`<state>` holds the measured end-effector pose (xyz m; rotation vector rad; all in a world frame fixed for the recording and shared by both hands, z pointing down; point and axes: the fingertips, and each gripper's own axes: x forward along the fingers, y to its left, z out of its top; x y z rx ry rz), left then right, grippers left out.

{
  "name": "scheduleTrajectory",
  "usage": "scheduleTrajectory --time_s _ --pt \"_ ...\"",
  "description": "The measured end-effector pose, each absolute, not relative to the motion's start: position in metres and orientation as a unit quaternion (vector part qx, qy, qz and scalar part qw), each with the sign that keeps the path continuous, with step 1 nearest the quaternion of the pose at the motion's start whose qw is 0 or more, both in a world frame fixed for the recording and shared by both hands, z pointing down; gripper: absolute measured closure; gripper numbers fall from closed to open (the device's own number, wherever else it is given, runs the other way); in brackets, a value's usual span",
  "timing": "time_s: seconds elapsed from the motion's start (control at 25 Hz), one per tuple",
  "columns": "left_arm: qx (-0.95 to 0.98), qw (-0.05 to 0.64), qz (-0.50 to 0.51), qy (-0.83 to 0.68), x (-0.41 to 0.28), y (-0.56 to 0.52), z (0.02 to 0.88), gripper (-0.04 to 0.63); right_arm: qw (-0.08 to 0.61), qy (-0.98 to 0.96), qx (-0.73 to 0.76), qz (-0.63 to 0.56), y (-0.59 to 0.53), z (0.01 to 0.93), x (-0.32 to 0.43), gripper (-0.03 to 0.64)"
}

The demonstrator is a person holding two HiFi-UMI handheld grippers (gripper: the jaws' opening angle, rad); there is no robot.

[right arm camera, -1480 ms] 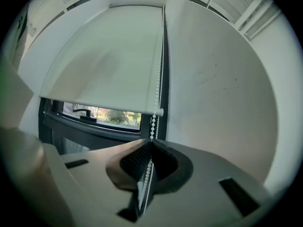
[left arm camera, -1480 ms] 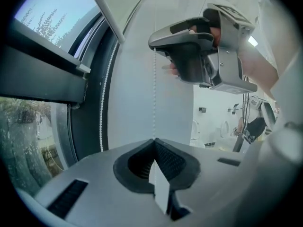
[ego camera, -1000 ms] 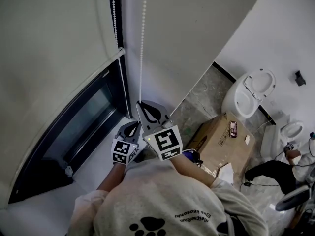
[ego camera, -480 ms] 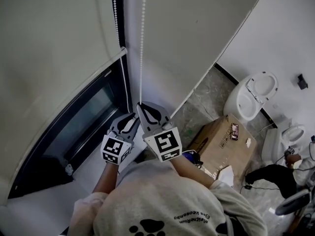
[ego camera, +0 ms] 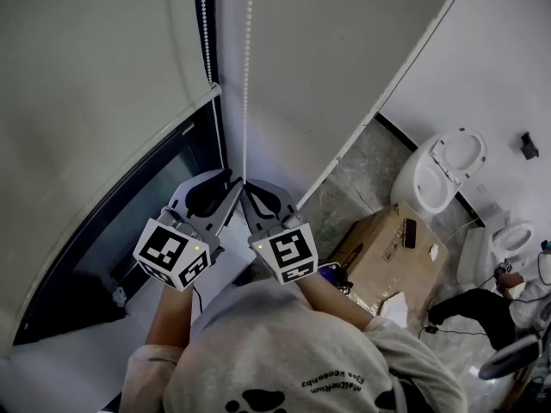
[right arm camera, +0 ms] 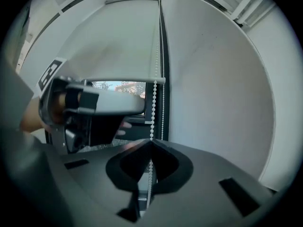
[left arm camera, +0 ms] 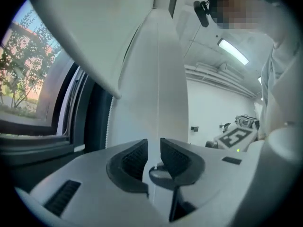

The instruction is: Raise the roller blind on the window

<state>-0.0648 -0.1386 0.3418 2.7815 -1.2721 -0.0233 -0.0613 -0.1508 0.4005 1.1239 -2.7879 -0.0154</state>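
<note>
One bead chain [right arm camera: 153, 117] between right jaws

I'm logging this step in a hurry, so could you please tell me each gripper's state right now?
Left gripper: open, tongs just opened, nothing clearly between them.
Right gripper: shut on the bead chain.

The floor [ego camera: 357, 175] is grey marbled stone, edged by a dark skirting strip where it meets the white wall. A brown cardboard box [ego camera: 379, 256] sits on it with its flaps open, and beyond the box a white toilet [ego camera: 435, 179] with its lid up stands against the wall, with a second white toilet [ego camera: 512, 231] further along the same wall. Near the box's far corner a black cable [ego camera: 430, 322] lies on the stone, just beside the dark-trousered leg [ego camera: 469, 304] of a person low on the floor.
</note>
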Motion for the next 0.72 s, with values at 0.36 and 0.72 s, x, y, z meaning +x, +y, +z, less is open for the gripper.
scheduleTrajectory --time_s 0.36,0.72 --pt "0.913 -0.009 -0.014 -0.408 -0.050 -0.151 0.276 0.506 0.070 -0.926 0.371 -0.008 -0.151 0.401 -0.062 0.607" --pt "0.915 -0.016 -0.019 -0.403 -0.045 -0.160 0.264 0.586 0.066 -0.925 0.375 -0.011 -0.154 0.400 -0.062 0.607"
